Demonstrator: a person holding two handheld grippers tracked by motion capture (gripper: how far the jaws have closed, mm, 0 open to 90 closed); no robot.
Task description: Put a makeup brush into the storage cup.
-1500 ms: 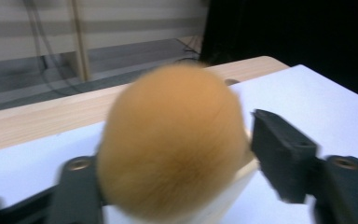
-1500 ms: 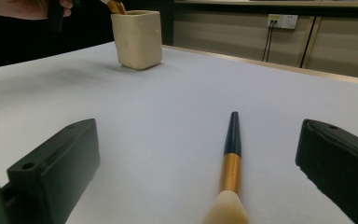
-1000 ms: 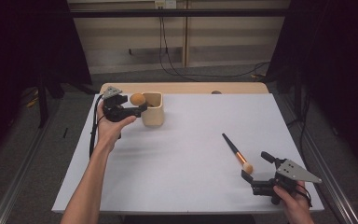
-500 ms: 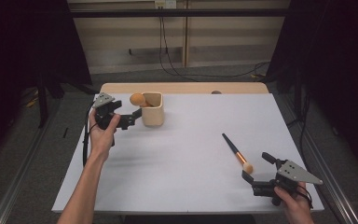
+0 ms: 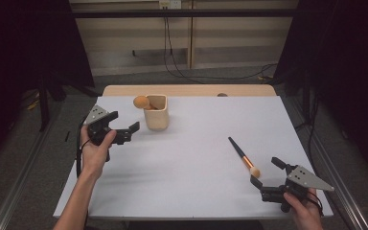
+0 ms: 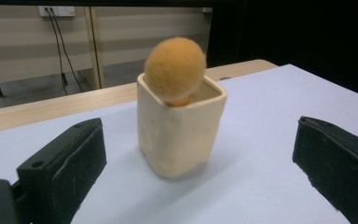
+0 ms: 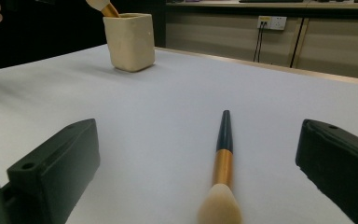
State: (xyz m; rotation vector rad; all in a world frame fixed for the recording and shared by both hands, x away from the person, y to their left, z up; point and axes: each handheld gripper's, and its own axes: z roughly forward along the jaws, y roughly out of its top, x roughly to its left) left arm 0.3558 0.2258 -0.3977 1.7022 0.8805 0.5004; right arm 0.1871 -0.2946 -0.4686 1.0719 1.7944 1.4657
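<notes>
A cream square cup (image 5: 155,112) (image 6: 181,130) (image 7: 129,41) stands upright at the back left of the white table. A brush with a round orange head (image 5: 141,102) (image 6: 175,70) leans out of it over the left rim. My left gripper (image 5: 130,131) (image 6: 198,172) is open, a short way left of the cup and pointing at it, holding nothing. A second brush (image 5: 243,156) (image 7: 223,163), with a black handle, gold ferrule and cream head, lies flat at the front right. My right gripper (image 5: 266,171) (image 7: 198,186) is open, its jaws on either side of that brush's head end.
The white table top (image 5: 196,139) has a wooden strip (image 5: 187,90) along its back edge. Cables (image 5: 172,57) hang by the wall behind. Dark areas flank both sides of the table.
My left gripper let go of the orange-headed brush, which now rests in the cup, and drew back to the left and towards me. The right gripper has stayed put.
</notes>
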